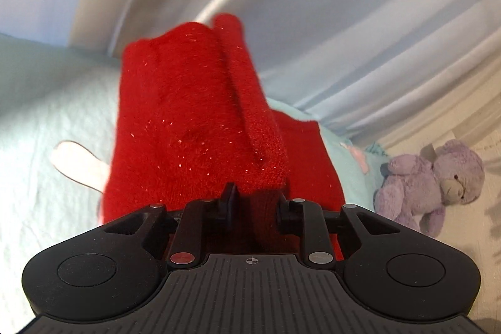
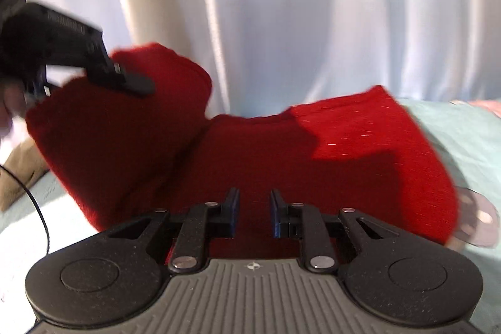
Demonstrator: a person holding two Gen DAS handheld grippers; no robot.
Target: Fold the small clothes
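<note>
Left wrist view had the red sweater point(image 1: 194, 121) bunched right between our left gripper point(image 1: 255, 199) fingers, a thick fold of it pinched there and the rest rising up and away in front of the lens. So we had the left jaws clamped on the knit. Off to the right a purple teddy point(image 1: 435, 180) lay on the pale bedding, well apart from the cloth, with the aqua sheet point(image 1: 47, 102) under everything and white curtains point(image 1: 344, 21) behind.

From the right wrist view, our right gripper point(image 2: 255, 208) had its jaws parted with a clear gap, and the sweater point(image 2: 344, 152) sat just past the tips, spread over the sheet point(image 2: 463, 140). Whether the fingers touched it, we couldn't tell. The left gripper point(image 2: 137, 83) showed up top left, lifting one end of the sweater off the bed.
</note>
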